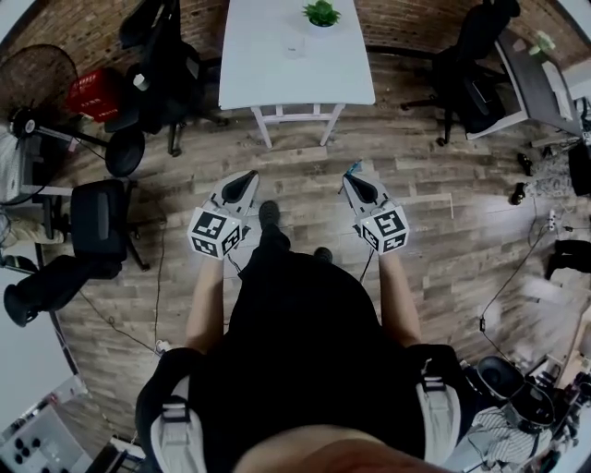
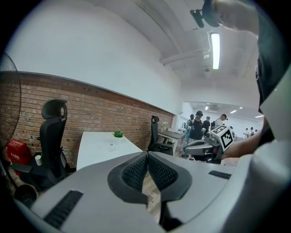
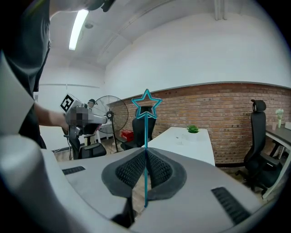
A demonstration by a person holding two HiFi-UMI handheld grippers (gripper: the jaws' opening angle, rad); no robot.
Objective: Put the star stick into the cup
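Wooden floor [image 1: 443,212] fills the head view. A person in dark clothes [image 1: 305,333] stands on it, facing a white table [image 1: 277,78] set against a brick wall. Black office chairs [image 1: 166,65] stand on both sides and a standing fan [image 1: 37,83] at far left.

Left gripper [image 1: 250,175] – jaws pressed together with nothing between them, held out over the floor short of the table. Right gripper [image 1: 349,175] beside it, apart, jaws pinching the blue star stick [image 3: 146,132]; the stick stands upright, star end above the jaws.

Small green plant [image 1: 321,13] at the table's far edge. Just in front of it is a small clear item, likely the cup [image 1: 294,48] – well apart from the stick.
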